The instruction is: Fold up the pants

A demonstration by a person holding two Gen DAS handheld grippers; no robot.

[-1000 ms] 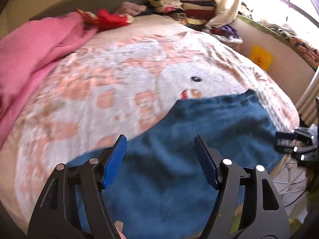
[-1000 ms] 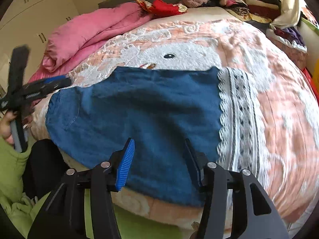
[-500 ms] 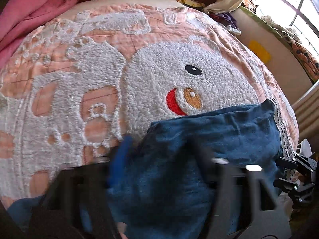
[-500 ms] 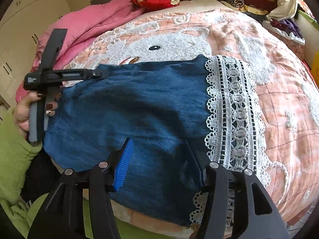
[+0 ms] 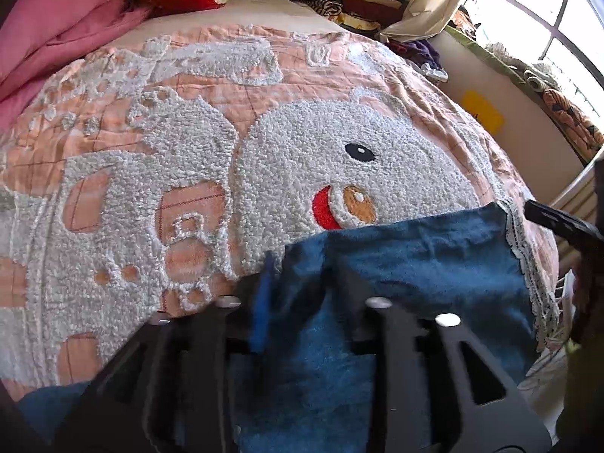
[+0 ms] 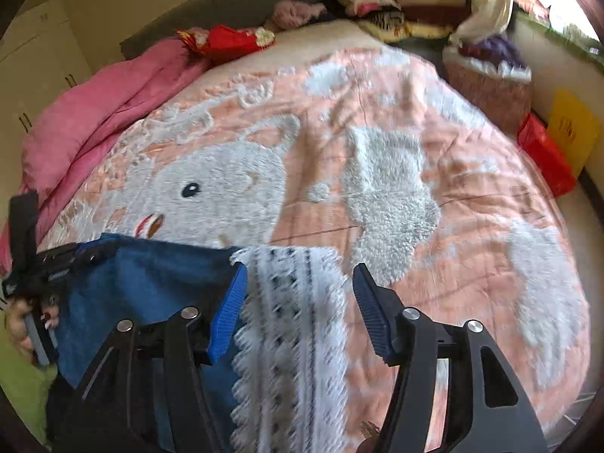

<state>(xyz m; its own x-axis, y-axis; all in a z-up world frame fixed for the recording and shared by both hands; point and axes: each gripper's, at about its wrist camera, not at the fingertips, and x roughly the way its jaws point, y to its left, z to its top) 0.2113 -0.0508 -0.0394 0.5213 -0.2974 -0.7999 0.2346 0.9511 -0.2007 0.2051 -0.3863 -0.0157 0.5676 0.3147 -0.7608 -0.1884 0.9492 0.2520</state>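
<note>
Blue pants (image 5: pixel 415 264) flat on near edge of bed (image 5: pixel 188 151), lace hem right. Left gripper (image 5: pixel 298 283) pinched shut on waist corner for folding. Right gripper (image 6: pixel 300 302) wide open, empty, over lace (image 6: pixel 294 302).

Left hand-held gripper (image 5: pixel 298 294) — motion-blurred

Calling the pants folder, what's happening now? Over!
Left hand-held gripper blurred, on blue pants. Right hand-held gripper open over lace hem. Nothing in the way.

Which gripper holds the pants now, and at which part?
The left gripper pinches the blue pants at the plain end; the right gripper is open over the lace hem.
</note>
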